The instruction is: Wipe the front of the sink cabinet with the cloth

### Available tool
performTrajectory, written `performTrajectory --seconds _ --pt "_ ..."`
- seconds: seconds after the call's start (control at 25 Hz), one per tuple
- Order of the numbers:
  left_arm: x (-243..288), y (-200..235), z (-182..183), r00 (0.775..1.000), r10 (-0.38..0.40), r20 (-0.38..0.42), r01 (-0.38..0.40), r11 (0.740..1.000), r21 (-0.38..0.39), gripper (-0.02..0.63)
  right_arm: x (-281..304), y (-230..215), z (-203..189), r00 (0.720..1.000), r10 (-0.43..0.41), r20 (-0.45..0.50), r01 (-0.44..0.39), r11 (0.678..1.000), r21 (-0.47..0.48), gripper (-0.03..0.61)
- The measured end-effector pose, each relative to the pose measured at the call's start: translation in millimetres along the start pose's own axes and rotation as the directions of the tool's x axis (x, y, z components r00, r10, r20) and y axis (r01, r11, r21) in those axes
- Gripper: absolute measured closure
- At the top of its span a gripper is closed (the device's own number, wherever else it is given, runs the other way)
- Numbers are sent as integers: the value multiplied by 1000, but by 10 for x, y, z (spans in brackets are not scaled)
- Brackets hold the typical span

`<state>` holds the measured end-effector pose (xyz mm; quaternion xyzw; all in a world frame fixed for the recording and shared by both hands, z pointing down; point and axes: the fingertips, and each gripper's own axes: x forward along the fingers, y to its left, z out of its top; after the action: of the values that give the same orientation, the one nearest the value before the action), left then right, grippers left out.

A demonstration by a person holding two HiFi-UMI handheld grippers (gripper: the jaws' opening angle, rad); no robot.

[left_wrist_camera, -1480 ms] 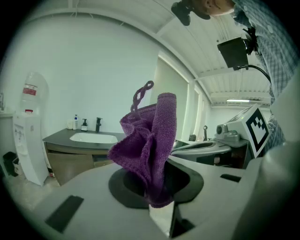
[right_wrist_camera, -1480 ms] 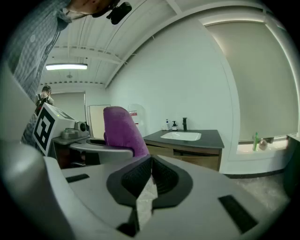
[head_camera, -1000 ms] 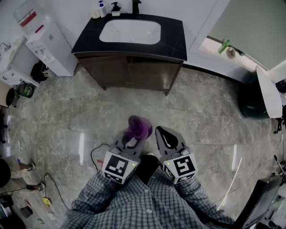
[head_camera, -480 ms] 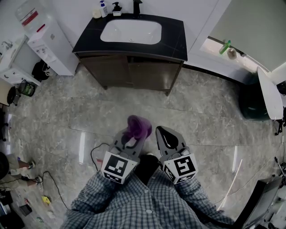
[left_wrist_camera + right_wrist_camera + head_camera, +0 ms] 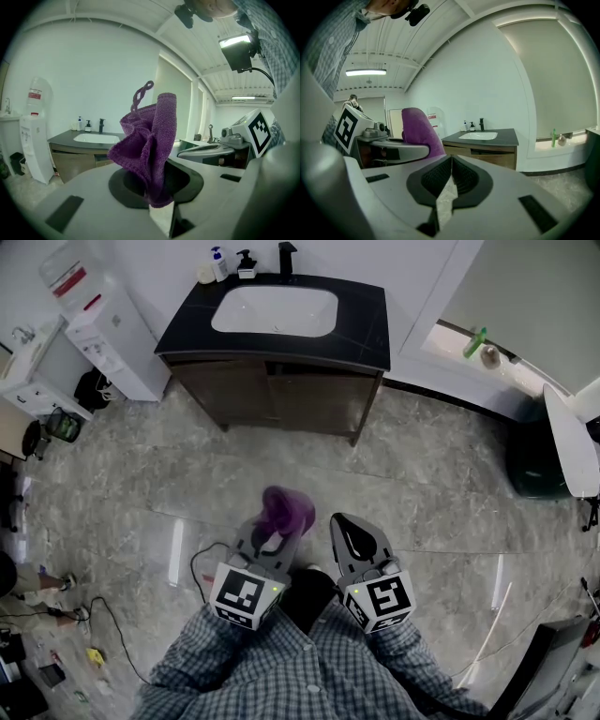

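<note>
Closest to me, at the end of my checked sleeves, are the two grippers, held side by side and low over the floor. The left gripper (image 5: pixel 272 529) has its jaws pinched on the purple cloth (image 5: pixel 286 507). In the left gripper view the jaws meet on a lower fold of the cloth (image 5: pixel 149 145), and the rest stands up above them in a loose bunch with a small hanging loop at the top. The right gripper (image 5: pixel 354 529) holds nothing, and in its own view its ribbed pads (image 5: pixel 463 176) are pressed together with only floor showing below them.

I judge the cloth to be light, soft and limp, a napped towelling that drapes rather than holding a shape. The grip low on the fold looks secure. The free bunch will flop, though, so I would press that bunch flat to the wood rather than lead with the jaw tips.

Beyond the grippers lies a stretch of glossy marbled floor (image 5: pixel 422 484). The dark wood sink cabinet (image 5: pixel 281 395) is well apart from me, its front not yet reached, so the wipe has not begun. On its black top sit the white basin (image 5: pixel 274 310), a black faucet (image 5: pixel 286 254) and soap bottles (image 5: pixel 217 261).
</note>
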<state>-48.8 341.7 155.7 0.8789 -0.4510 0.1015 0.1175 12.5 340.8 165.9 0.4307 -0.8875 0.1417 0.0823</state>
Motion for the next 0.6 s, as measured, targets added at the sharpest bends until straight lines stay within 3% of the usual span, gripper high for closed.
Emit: performTrajectory --seconds 0.4,0.6 --pt "92 52 -22 996 87 5 -87 996 -18 541 -226 -194 -206 1000 3 -21 -3 1000 12 560" --pt "272 326 10 993 118 2 -117 993 -25 541 -99 -380 -184 999 -23 -29 23 1000 5 560"
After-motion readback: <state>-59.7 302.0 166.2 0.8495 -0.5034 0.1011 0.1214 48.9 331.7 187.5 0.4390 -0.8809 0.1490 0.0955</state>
